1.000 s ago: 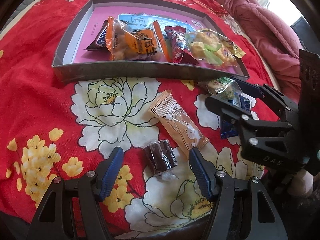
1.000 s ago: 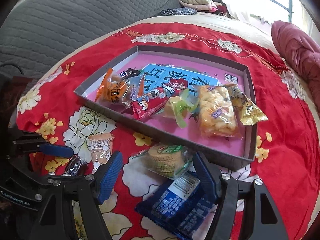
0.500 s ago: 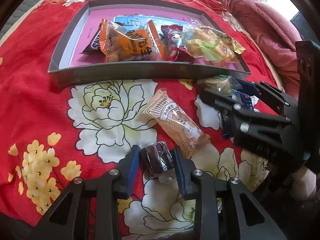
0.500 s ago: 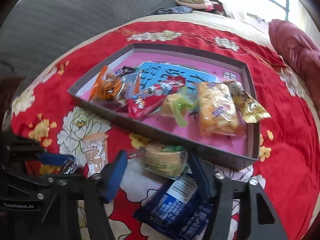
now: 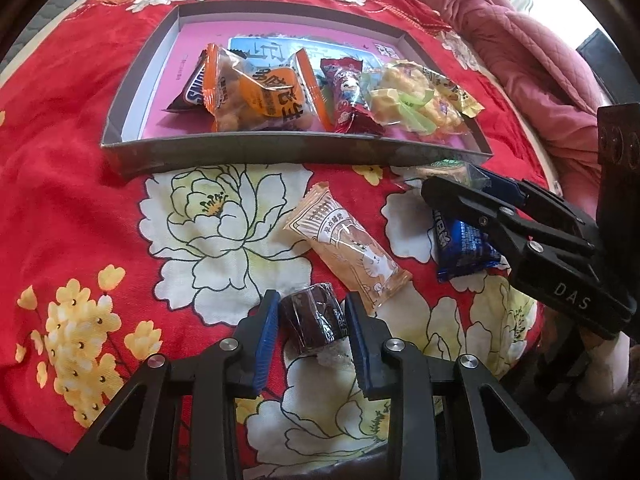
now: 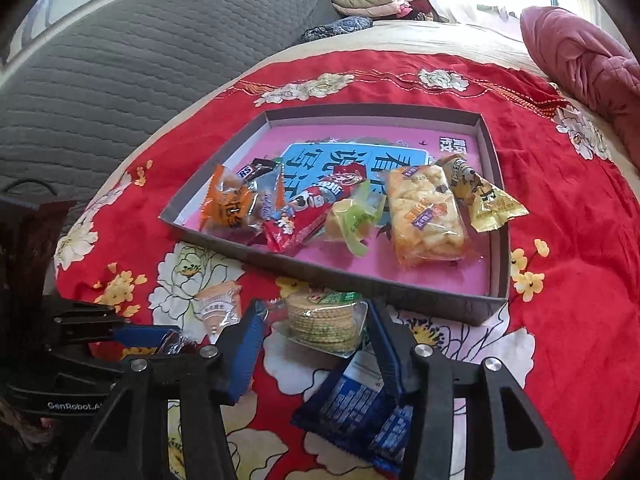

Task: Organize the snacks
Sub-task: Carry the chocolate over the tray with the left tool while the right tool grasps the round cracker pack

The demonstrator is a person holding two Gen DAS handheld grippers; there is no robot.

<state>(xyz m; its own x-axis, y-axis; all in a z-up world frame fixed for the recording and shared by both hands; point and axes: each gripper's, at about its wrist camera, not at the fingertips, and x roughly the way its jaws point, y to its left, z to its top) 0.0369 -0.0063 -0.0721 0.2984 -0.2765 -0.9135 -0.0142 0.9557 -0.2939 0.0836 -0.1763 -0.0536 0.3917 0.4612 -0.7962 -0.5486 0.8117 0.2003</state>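
The shallow grey tray with its pink floor serves as landmark on the red flowered bedspread. Its low cardboard wall runs unbroken along the near side; inside, the far half of the floor lies bare, while crinkly plastic packets crowd the near half: an orange bag, a red wrapper and a clear pack of yellow puffs. In front of the near wall the cloth is open around the big white blossom, with loose snacks scattered to its right.

The left gripper sits well in front of the tray's near wall, its blue pads drawn in narrow and pressed against both sides of a small dark cylindrical candy in glossy film. Just beyond it lies a long peach-coloured pack printed with a cat.

The right gripper stands just before the tray's near wall, jaws moderately wide, straddling a clear pack of round ridged crackers; whether the pads touch it I cannot tell. A blue foil packet lies under its right finger.
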